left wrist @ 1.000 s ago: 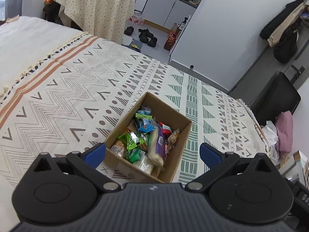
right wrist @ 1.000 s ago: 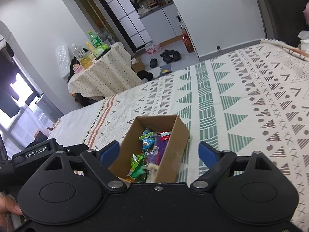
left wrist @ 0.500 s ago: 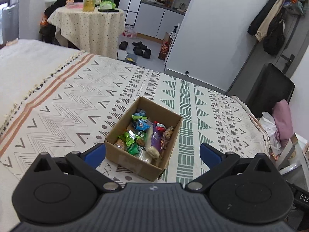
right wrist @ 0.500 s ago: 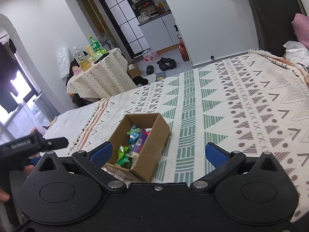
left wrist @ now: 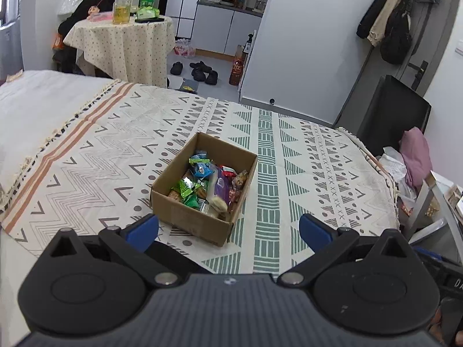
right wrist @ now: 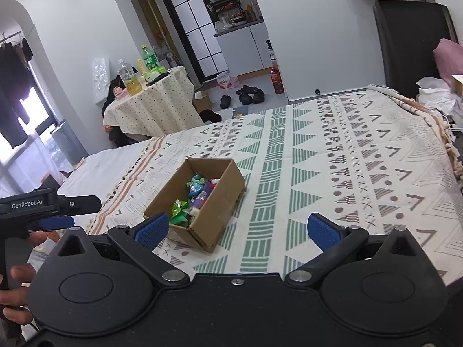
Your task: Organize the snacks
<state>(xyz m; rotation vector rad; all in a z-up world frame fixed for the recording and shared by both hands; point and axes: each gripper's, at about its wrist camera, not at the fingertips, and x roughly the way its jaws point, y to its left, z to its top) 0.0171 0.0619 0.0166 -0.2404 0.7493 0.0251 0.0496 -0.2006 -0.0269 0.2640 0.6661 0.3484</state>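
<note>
My left gripper and right gripper hover with jaws spread wide, empty. The snack-filled cardboard box sits mid-bedspread, long axis running away toward the far left, bare cloth all around.

"genrobot.ai" — on left tool
</note>
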